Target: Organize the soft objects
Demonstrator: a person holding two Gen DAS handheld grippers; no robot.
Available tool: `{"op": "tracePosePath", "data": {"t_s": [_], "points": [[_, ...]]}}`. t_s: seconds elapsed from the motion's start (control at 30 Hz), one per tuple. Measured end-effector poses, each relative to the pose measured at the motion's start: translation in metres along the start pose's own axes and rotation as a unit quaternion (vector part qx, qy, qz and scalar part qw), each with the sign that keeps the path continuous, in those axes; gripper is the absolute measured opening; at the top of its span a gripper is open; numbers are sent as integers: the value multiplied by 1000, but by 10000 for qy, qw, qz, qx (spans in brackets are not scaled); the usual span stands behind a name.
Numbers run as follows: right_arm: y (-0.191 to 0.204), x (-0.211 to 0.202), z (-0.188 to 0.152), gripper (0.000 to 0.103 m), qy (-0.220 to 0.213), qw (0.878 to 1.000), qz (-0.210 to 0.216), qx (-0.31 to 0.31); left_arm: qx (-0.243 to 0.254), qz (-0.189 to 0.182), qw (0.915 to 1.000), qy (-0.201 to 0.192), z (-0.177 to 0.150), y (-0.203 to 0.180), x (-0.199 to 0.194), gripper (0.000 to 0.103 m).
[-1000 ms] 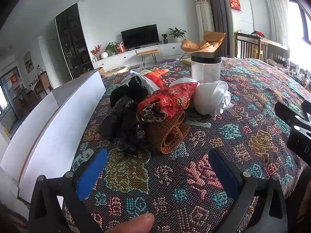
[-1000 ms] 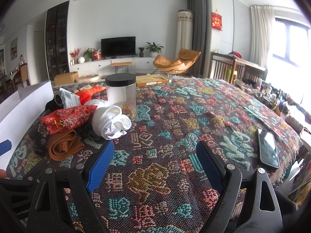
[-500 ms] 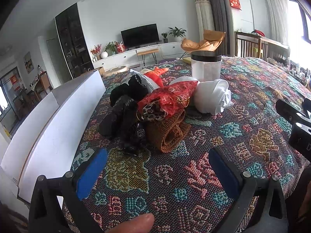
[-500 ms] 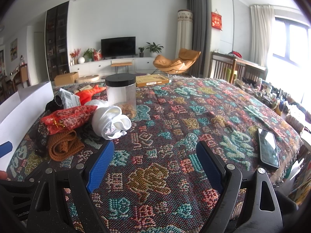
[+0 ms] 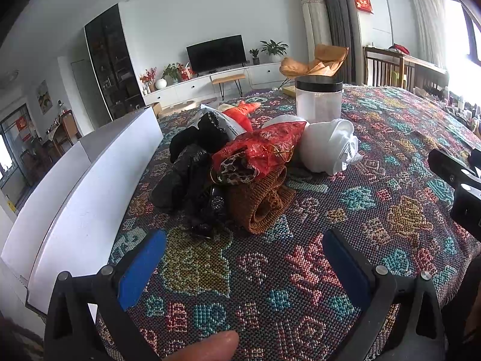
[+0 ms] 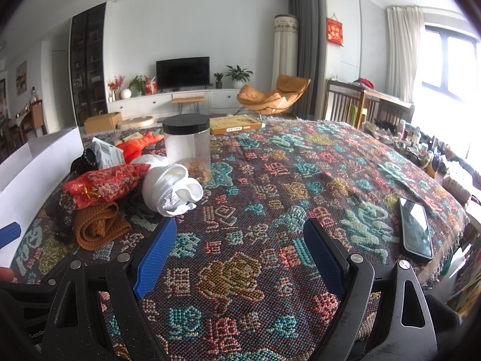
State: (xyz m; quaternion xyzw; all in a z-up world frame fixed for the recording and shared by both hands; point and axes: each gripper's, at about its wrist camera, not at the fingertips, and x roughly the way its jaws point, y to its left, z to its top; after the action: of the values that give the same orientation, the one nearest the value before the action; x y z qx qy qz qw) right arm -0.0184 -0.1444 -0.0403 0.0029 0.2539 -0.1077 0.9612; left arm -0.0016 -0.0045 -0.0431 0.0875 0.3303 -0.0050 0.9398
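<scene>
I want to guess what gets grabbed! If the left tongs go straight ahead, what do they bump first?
Probably the rolled brown knitted cloth at the pile's near edge, though depth is unclear.

Home living room: television [image 6: 182,72] on low cabinet [image 6: 168,103], lounge chair [image 6: 275,94] (tan), houseplants [image 6: 239,75].

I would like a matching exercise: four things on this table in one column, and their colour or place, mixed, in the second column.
Things:
1. knitted roll
2. rolled towel
3. phone
4. jar

Descriptions:
A. white, beside the jar
B. black lid, clear wall
C. brown, under the red pouch
D. lies flat near the table's right edge

Pairs: 1-C, 2-A, 3-D, 4-B
</scene>
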Motion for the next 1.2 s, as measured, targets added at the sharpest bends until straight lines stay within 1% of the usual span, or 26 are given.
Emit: {"op": "tracePosePath", "data": {"t_s": [0.97,1.2], "points": [[-1,0,0,89,24,10000,27,15,9,53,9997,227,-7,1,14,103],[-2,0,0,89,27,10000,32,21,44,22,9990,450,-12,-1,23,103]]}}
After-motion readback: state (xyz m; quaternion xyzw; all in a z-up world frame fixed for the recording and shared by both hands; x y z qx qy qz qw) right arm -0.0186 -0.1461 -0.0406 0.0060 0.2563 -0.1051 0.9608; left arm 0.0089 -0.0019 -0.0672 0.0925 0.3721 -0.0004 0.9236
